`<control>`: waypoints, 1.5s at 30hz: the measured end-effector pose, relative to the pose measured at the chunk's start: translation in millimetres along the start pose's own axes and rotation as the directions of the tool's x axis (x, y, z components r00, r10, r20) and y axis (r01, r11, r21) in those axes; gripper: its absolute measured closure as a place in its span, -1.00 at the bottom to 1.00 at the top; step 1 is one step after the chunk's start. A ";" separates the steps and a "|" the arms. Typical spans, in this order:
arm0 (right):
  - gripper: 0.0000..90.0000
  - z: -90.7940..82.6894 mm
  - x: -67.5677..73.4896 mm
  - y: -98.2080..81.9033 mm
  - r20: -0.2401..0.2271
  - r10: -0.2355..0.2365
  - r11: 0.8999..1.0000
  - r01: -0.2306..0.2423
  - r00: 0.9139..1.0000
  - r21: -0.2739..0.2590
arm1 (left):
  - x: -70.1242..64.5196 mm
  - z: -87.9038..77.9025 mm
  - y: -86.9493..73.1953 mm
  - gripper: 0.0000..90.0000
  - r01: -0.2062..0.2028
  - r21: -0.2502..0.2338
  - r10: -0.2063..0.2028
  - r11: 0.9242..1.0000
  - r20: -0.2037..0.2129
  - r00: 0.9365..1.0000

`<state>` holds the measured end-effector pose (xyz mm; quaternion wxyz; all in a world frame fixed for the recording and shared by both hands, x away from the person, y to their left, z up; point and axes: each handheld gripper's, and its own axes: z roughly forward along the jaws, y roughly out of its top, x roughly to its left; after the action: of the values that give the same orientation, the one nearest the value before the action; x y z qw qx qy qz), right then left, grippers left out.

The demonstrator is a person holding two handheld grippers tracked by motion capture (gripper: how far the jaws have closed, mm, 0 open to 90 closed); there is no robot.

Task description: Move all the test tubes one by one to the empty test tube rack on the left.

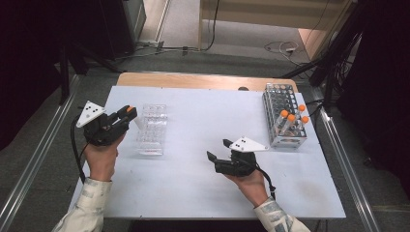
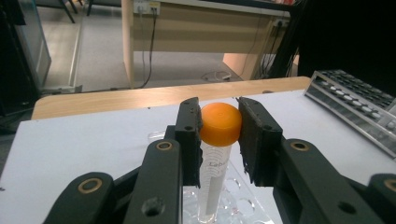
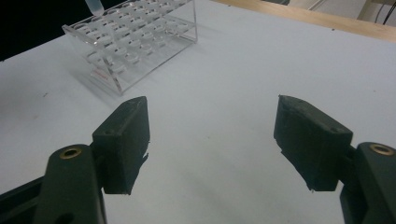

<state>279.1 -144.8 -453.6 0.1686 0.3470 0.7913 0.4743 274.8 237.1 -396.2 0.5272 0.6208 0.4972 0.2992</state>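
My left gripper (image 1: 126, 114) (image 2: 219, 122) is shut on the orange cap of a clear plastic tube (image 2: 214, 170), which hangs over the left side of a clear acrylic rack (image 1: 151, 128) (image 3: 133, 44). The tube's lower tip (image 3: 95, 5) hangs just above the rack's holes in the right gripper view. My right gripper (image 1: 218, 149) (image 3: 212, 140) rests open near the table's middle, with nothing but bare table between its jaws. A grey metal rack (image 1: 284, 115) at the back right holds several orange-capped tubes (image 1: 291, 122).
The white table top (image 1: 203, 183) lies on a wooden board (image 1: 193, 80). Grey floor with metal rails runs on both sides. Cables and furniture legs stand beyond the far edge.
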 end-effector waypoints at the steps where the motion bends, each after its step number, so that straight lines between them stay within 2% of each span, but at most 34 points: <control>1: -0.43 -0.1 -0.1 0.0 0.000 0.000 1.000 0.000 1.000 0.000 | -0.4 0.1 -0.4 0.57 -0.006 0.001 0.006 1.000 -0.003 1.000; 10: -0.43 -1.3 -1.5 -1.0 0.001 0.000 1.000 0.000 1.000 0.000 | -6.4 2.4 -4.9 0.57 -0.057 0.028 0.057 0.998 -0.024 0.998; 13: -0.43 -1.1 -1.5 -1.5 0.001 -0.002 1.000 0.002 1.000 0.001 | -8.9 5.6 -9.7 0.57 -0.075 0.044 0.076 0.996 -0.031 0.997; 20: -0.43 -2.3 -1.9 -2.0 0.002 -0.006 1.000 0.006 1.000 0.001 | -11.7 13.9 -24.6 0.57 -0.088 0.084 0.092 0.993 -0.045 0.995; 28: -0.43 -1.9 -1.4 -2.5 0.002 -0.011 1.000 0.011 1.000 0.004 | -12.8 18.7 -34.7 0.56 -0.095 0.128 0.103 0.987 -0.057 0.993; 34: -0.43 -1.1 -1.0 -3.4 0.001 -0.011 1.000 0.011 1.000 0.008 | -11.2 18.5 -38.3 0.54 -0.079 0.126 0.088 0.989 -0.062 0.994; 42: -0.43 -1.2 -1.1 -3.6 0.002 -0.010 1.000 0.010 1.000 0.008 | -10.1 20.6 -42.2 0.53 -0.070 0.149 0.080 0.986 -0.061 0.995; 45: -0.43 -1.1 -1.1 -3.7 0.001 -0.008 1.000 0.008 1.000 0.010 | -9.7 20.0 -42.1 0.44 -0.068 0.148 0.079 0.987 -0.065 0.995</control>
<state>277.7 -147.5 -456.4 0.1694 0.3449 0.7949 0.4695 276.7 218.8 -440.1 0.4511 0.6645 0.5129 0.3032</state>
